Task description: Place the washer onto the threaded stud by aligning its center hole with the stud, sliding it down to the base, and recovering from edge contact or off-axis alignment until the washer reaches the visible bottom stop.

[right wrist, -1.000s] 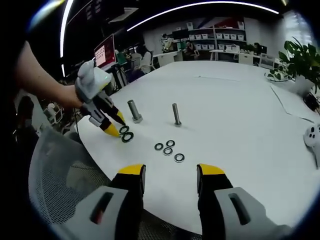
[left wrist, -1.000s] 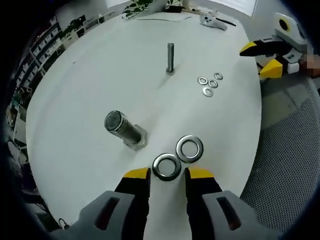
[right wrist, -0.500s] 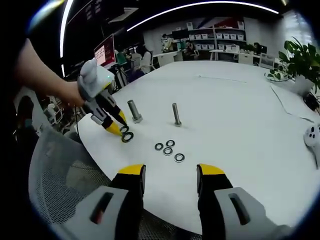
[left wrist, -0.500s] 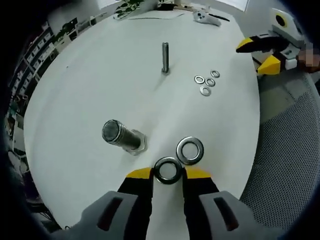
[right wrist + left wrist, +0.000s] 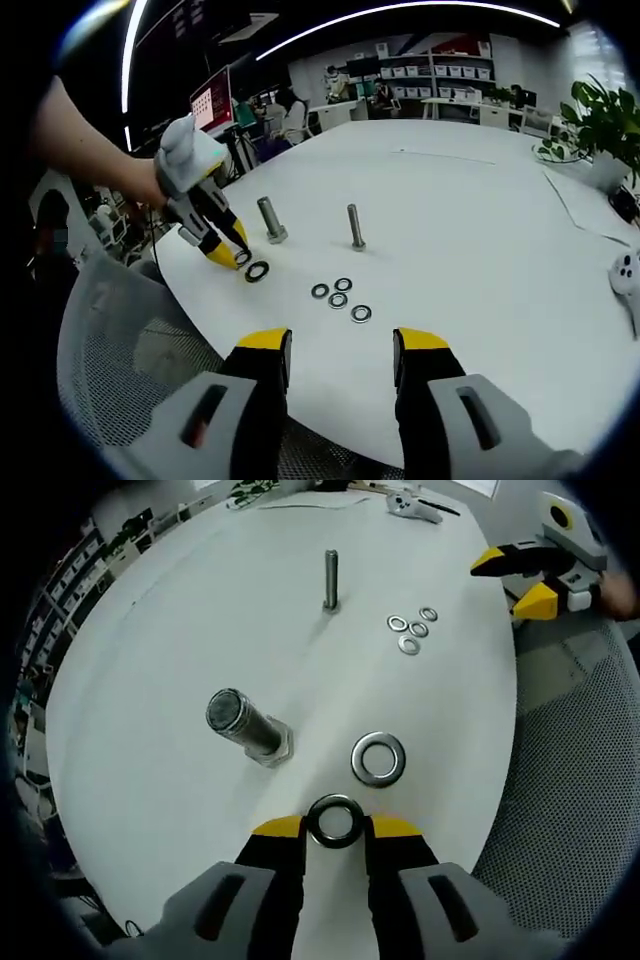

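Looking over the white tabletop [image 5: 180, 610], I judge that the task is only at its beginning. The thick stud [image 5: 248, 730] stands on its hexagonal base near the edge closest to me and carries no washer. A thin stud [image 5: 330, 578] stands further toward the middle of the tabletop, also bare.

My left tongs [image 5: 336, 827] are closed on a large washer [image 5: 335, 820], the yellow tips touching its two sides; from the right gripper view it seems lifted a little, but I cannot be sure. A second large washer [image 5: 379, 759] lies flat beside it, near the same edge. Four small washers [image 5: 412, 630] lie in a group beside the thin stud.

My right tongs [image 5: 341, 356] are spread and hold nothing, beyond the tabletop edge.

Remaining work: carrying, aligning the hole, and sliding down to the base.
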The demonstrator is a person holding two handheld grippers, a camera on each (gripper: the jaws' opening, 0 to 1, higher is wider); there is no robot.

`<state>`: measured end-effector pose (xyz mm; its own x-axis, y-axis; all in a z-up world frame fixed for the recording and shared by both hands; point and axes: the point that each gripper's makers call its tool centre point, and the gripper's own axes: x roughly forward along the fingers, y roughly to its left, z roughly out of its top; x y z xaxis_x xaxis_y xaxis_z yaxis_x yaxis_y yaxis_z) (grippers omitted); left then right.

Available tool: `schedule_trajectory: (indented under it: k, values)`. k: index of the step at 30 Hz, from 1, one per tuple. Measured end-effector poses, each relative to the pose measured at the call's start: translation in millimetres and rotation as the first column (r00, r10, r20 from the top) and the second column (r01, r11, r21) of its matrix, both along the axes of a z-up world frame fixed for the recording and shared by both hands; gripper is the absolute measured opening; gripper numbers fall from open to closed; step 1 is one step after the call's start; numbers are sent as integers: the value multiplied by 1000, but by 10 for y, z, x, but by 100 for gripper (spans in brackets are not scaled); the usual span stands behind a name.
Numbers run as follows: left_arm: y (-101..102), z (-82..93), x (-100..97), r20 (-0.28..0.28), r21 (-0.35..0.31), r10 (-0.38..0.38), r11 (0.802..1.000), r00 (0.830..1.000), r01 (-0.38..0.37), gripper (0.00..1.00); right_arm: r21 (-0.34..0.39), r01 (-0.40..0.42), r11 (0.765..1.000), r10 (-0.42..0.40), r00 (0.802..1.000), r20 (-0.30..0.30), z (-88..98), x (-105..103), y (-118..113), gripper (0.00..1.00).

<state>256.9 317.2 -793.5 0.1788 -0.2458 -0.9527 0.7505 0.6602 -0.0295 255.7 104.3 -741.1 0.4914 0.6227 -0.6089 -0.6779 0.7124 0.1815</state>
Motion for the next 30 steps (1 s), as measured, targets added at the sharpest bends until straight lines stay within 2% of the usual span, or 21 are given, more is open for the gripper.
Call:
schedule_trajectory:
  k: [5,9,25,30]
  values:
    - [4,-13,17,-4,23,-22,999,1000,22,21,-3,1,1000,-2,1000,-4,-12,3,-5,43]
    - [-18,-11,35,13,20,-36,999,999,36,21,-3,1,1000,-1,1000,-2,-8,4,-8,43]
    - [-5,-32,-23,-13,53,-111,992,994,112,23,-3,12,1000,-12,1000,-4,-14,15,-24,43]
    - [-6,-33,-19,-10,61,-88,994,996,89,23,-1,15,1000,-15,1000,-3,-15,15,-21,43]
